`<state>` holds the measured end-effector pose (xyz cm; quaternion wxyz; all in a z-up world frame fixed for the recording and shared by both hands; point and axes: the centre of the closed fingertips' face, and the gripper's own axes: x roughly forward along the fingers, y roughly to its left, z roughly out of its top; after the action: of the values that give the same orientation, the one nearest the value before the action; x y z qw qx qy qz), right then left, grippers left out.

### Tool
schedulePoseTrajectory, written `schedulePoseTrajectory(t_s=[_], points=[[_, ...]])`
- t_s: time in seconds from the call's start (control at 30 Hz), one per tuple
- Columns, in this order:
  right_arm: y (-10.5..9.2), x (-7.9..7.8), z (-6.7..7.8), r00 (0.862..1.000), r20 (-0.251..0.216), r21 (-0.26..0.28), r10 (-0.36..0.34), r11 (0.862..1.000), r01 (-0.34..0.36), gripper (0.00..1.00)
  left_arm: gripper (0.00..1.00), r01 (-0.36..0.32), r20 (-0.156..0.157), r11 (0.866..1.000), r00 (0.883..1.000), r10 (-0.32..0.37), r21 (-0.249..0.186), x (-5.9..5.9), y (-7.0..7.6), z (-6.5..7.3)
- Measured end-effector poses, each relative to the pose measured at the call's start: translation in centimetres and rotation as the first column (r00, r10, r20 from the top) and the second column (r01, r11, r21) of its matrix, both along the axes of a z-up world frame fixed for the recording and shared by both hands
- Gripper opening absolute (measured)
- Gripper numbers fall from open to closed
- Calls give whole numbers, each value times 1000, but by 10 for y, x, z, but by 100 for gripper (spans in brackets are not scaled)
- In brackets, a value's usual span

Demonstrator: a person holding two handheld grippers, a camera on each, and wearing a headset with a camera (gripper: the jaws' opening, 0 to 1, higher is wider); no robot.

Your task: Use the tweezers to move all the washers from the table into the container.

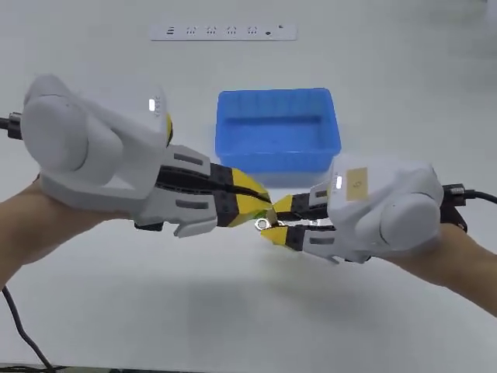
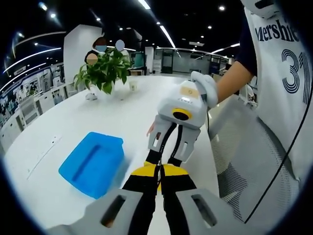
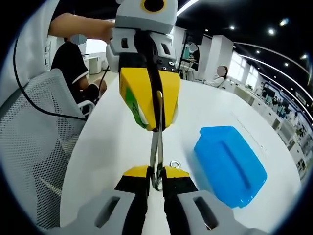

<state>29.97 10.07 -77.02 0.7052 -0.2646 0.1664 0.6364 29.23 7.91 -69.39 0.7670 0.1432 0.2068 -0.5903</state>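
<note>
Over the near part of the white table point(image 1: 233, 311) the two grippers meet nose to nose, and the tweezers point(image 3: 156, 147) are bridged between them. Their long axis runs left to right, in line with both sets of jaws. Which end carries the tips I cannot tell, since each end is buried in a jaw. The left gripper point(image 1: 260, 203) reaches in from the left with its yellow jaws pressed together on one end of the thin metal strip. The right gripper point(image 1: 281, 220) comes from the right and is likewise clamped narrow on the other end, so the one pair of tweezers is pinched by both claws at once and held above the tabletop. One washer point(image 1: 262, 224) lies flat on the table just beside the right gripper's jaw tips, not touched by the metal as far as I can see. Farther back, a little right of centre, stands one blue container point(image 1: 277, 148), a shallow rectangular tub with its open side up. One white power strip point(image 1: 223, 32) lies at the far edge.
</note>
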Motion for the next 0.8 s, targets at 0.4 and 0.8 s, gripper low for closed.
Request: schedulePoseTrajectory(t_s=[0.4, 0.8], points=[[0, 2, 27, 1000, 28, 29, 10, 1000, -11, 10, 5, 53, 41, 999, 998, -53, 3, 0, -2, 26], [6, 24, 53, 997, 77, 50, 8, 999, -12, 10, 5, 76, 107, 997, 991, -77, 22, 17, 2, 50]])
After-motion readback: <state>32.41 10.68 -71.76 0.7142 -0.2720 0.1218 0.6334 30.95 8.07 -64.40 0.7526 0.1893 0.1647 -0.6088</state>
